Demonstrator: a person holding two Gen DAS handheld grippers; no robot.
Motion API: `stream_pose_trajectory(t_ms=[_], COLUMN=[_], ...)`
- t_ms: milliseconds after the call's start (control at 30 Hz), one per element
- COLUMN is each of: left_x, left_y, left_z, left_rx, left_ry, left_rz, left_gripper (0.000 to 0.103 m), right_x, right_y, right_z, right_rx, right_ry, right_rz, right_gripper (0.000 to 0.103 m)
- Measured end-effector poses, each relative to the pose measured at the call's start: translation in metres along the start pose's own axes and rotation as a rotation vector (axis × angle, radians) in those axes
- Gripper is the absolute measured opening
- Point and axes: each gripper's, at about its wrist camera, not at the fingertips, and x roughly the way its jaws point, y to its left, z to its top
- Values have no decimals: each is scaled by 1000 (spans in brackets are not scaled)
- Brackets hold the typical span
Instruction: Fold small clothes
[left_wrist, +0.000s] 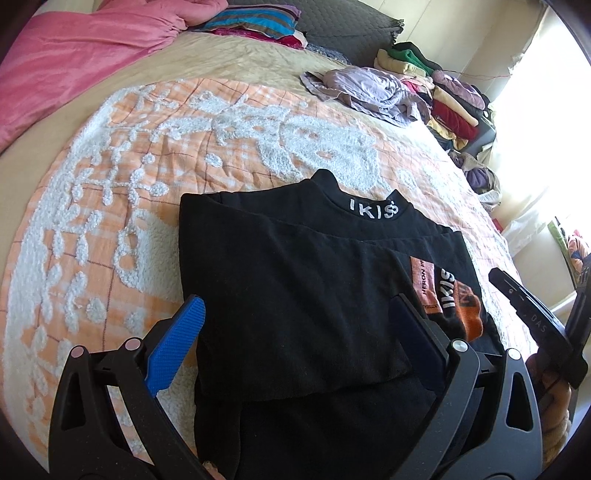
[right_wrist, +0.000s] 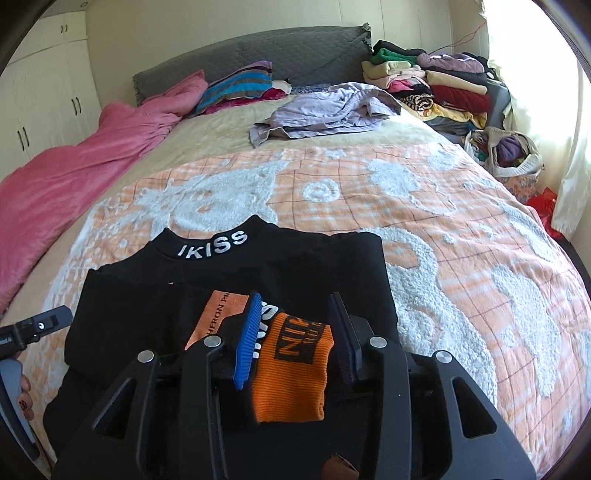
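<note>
Lying on orange bedspread (right_wrist: 461, 236) (grey headboard (right_wrist: 258, 51) behind): black top (left_wrist: 295, 288), both tongs (left_wrist: 295, 332) (right_wrist: 295, 332) spread.

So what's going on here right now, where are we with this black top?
A person is folding a black top on the orange-and-white bedspread with two hand-held grippers. Both sleeves are already folded in across the body. The right gripper hangs open over the orange cuff, pads not pressing it. The left gripper is open over the folded sleeve.
</note>
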Motion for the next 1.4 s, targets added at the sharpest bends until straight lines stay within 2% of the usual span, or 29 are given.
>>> stream_pose_trajectory(t_ms=[67, 200, 300, 500, 633, 733, 933, 1033, 1133, 1200, 1400], left_x=[2, 8, 15, 29, 28, 29, 24, 20, 15, 12, 4], left_y=[-2, -7, -11, -6, -4, -4, -4, -4, -5, -6, -13], left_z=[0, -2, -7, -18, -23, -25, -24, -24, -24, -23, -23], left_rx=[10, 41, 82, 107, 104, 108, 94, 88, 85, 82, 93], left_ry=[1, 13, 45, 105, 104, 106, 101, 92, 82, 76, 57], left_rz=[3, 8, 24, 59, 56, 53, 38, 32, 32, 31, 29], left_gripper=[93, 92, 88, 88, 88, 88, 88, 88, 88, 88, 88], right_x=[0, 4, 7, 18, 32, 43, 36, 28, 19, 15, -2], right_y=[4, 21, 35, 48, 44, 36, 31, 27, 25, 24, 22], right_z=[-1, -5, -9, -18, -29, -40, -42, -41, -39, -37, -33], right_rx=[-9, -48, -77, -101, -88, -59, -27, -16, 0, 12, 15], right_ry=[13, 49, 75, 123, 172, 215, 189, 173, 142, 126, 80], right_rz=[11, 45, 72, 108, 84, 40, 54, 54, 64, 74, 94], right_gripper=[38, 48, 49, 53, 54, 58, 58, 70, 72, 80, 81])
